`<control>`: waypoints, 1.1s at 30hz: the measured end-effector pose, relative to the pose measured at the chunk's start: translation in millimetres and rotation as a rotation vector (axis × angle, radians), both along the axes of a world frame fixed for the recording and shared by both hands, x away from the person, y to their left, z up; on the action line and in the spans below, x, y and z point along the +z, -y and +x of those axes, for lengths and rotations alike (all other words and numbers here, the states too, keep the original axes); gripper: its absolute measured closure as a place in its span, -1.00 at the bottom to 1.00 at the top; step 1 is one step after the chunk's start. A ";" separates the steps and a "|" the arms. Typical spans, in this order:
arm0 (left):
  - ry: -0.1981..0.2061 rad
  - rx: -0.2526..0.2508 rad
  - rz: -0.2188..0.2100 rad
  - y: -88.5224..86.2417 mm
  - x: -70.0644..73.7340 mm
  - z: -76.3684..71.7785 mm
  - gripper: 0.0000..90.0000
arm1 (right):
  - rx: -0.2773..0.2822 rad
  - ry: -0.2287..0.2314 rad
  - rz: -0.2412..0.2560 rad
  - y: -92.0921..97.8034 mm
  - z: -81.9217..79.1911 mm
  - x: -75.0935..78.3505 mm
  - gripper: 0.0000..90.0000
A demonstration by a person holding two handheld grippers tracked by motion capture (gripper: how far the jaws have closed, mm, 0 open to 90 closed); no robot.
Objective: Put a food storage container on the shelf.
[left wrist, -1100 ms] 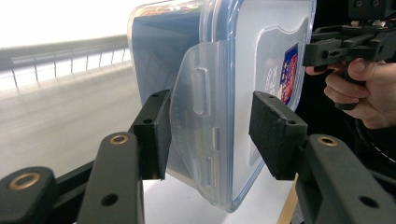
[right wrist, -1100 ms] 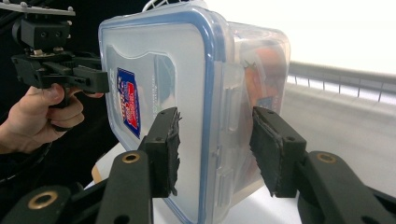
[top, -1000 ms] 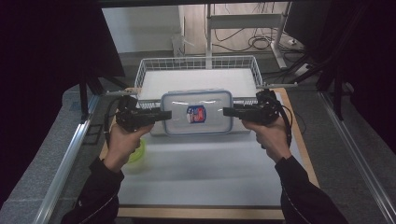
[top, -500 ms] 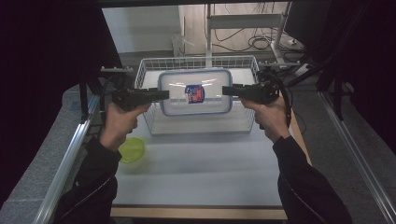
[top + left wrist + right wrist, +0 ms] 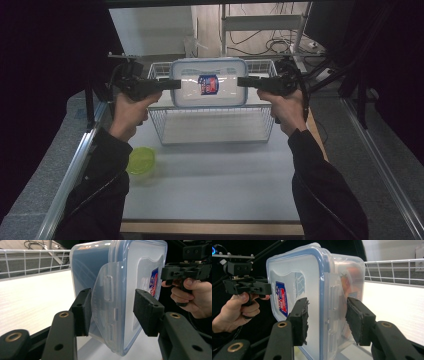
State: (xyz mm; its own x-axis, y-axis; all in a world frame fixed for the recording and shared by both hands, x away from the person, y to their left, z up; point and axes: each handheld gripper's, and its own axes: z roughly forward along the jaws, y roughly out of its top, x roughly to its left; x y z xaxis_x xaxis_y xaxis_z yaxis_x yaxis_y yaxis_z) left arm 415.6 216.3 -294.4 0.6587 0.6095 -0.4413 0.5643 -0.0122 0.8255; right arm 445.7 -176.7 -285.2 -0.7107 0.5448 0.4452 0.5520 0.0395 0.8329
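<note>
From above, a clear plastic box (image 5: 209, 82) with a blue-rimmed lid hangs over a wire basket (image 5: 215, 125) at the far side of the table, held between the left gripper (image 5: 174, 84) and right gripper (image 5: 244, 81). Each gripper view shows its jaws straddling a side latch, pads not visibly pressing. A green bowl (image 5: 140, 160) sits near left.

The lidded plastic container (image 5: 209, 82) hangs above the wire basket (image 5: 215, 131), its short ends between the jaws of the left gripper (image 5: 172, 84) and right gripper (image 5: 242, 82), with a small bowl (image 5: 140, 160) nearer the person, left of the basket.
</note>
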 end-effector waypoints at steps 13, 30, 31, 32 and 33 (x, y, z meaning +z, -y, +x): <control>-0.042 0.011 -0.042 3.3 -18.3 24.9 0.11 | -0.028 -0.024 -0.001 2.0 24.8 -9.3 0.18; 0.004 0.033 -0.020 8.8 -28.0 29.6 0.03 | -0.048 -0.031 -0.003 3.6 31.2 -20.1 0.13; 0.005 0.033 -0.017 8.7 -28.2 29.6 0.03 | -0.051 -0.022 -0.007 2.7 30.7 -20.3 0.12; 0.005 0.035 -0.013 9.1 -28.2 29.3 0.02 | -0.053 -0.017 -0.011 2.4 30.3 -20.3 0.12; 0.008 0.038 -0.005 9.6 -28.0 29.1 0.02 | -0.055 -0.012 -0.011 2.1 30.3 -20.6 0.12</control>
